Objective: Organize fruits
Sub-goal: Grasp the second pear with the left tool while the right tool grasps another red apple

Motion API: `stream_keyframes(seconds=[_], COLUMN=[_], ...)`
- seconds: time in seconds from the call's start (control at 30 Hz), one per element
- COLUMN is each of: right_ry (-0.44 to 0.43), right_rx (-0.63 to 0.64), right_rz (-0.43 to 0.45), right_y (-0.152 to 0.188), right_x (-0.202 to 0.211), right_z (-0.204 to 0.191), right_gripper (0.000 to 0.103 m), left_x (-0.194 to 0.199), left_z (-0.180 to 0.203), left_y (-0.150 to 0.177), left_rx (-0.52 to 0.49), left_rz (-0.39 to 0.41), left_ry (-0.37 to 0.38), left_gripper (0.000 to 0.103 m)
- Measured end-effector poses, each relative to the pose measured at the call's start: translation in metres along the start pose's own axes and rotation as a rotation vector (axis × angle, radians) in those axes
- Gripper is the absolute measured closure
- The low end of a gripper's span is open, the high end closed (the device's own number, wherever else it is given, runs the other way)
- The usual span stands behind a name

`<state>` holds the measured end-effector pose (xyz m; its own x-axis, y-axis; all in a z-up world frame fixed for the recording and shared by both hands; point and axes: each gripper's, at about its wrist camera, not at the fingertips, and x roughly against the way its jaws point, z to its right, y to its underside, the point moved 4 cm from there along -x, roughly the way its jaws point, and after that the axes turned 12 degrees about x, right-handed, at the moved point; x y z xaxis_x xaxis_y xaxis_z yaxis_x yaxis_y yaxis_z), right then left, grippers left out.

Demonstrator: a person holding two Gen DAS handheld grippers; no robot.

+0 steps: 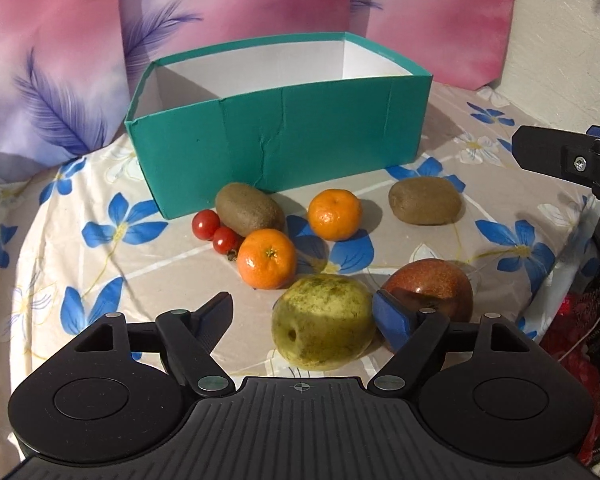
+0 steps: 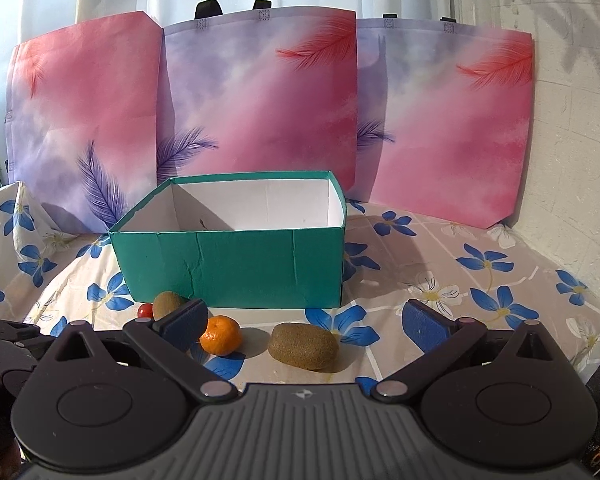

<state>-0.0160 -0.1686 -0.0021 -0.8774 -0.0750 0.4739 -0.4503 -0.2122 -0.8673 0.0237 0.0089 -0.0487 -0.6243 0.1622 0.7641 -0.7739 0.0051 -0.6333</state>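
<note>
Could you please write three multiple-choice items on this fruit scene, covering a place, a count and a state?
1. Where do the two cherry tomatoes lie?
A. inside the box
B. beside the left kiwi
C. on the apple

2. How many tangerines are there?
A. one
B. two
C. four

3. How is the left hand-held gripper?
A. open
B. shut on a kiwi
C. shut on a tomato

Key:
1 B: they touch the left kiwi in front of the box.
2 B: one tangerine is nearer, another farther.
3 A: the left hand-held gripper has spread fingers, with the pear between them.
</note>
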Motion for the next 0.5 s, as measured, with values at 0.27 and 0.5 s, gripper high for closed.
stream_keyframes(seconds=[0.27,0.5], right_ry=[-0.009,-0.029], right_rx=[0.019,0.029], right_rz=[-0.026,-0.064], right_y=[0.003,0.009], right_x=[0.000,-0.007], right_z=[-0.006,-0.010], right_gripper=[0.000,0.000], left_x=[-0.029,-0.042], left_z=[0.001,-0.005], left_y=[0.004,0.010], left_rx=[-0.014,0.000], left_rz=[-0.056,-0.089], left_ry=[-0.023,-0.014], left_gripper=[0.034,0.039])
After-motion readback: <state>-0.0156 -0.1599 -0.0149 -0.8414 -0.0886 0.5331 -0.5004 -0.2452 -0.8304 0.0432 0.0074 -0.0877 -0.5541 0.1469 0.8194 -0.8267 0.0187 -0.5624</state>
